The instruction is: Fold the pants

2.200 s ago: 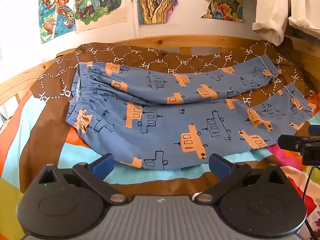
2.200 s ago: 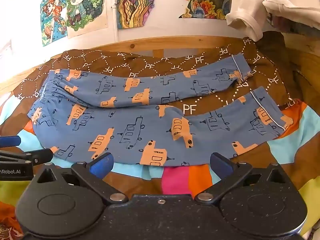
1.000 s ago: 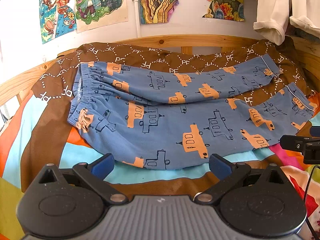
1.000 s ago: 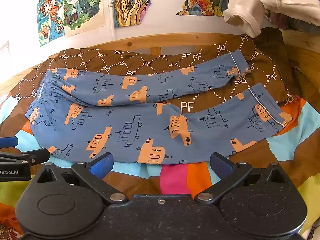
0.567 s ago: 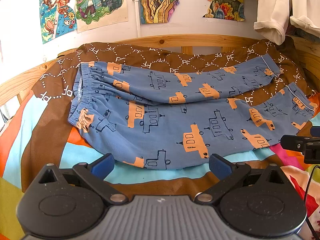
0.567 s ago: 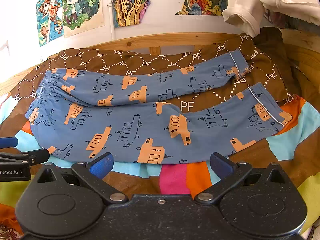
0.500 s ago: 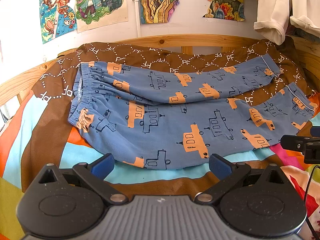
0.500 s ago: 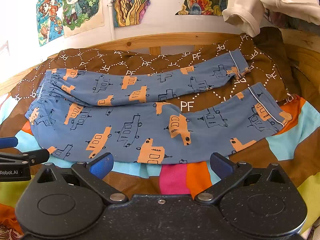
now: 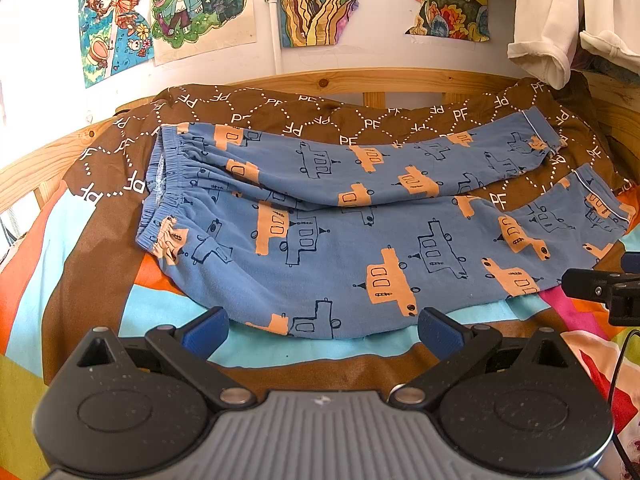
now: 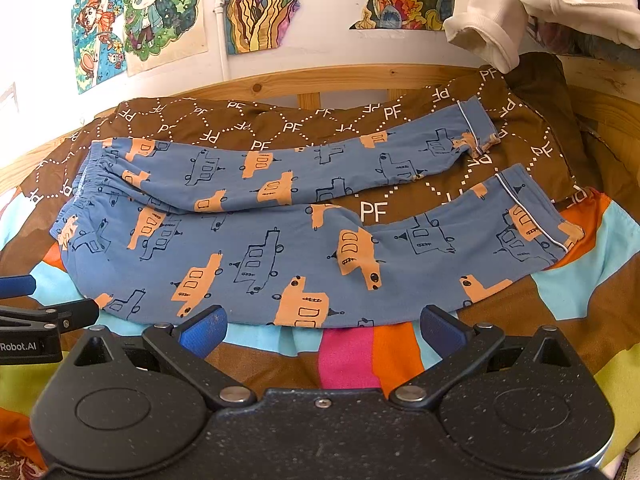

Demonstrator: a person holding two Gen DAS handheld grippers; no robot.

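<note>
Blue pants (image 9: pixel 328 240) with orange and dark vehicle prints lie flat on the bed, waistband to the left, both legs stretching right with a gap between them. They also show in the right wrist view (image 10: pixel 280 236). My left gripper (image 9: pixel 320 330) is open and empty, just short of the near edge of the pants. My right gripper (image 10: pixel 320 326) is open and empty, also at the near edge, further toward the leg ends. Each gripper's tip shows at the edge of the other's view.
The pants rest on a brown PF-patterned cover (image 9: pixel 280 116) over a colourful striped blanket (image 10: pixel 348 356). A wooden bed frame (image 9: pixel 360 80) runs behind. Posters hang on the wall. White garments (image 10: pixel 500 16) hang at the upper right.
Both grippers have crept slightly closer to the pants. The pants have not moved and both jaws stay open.
</note>
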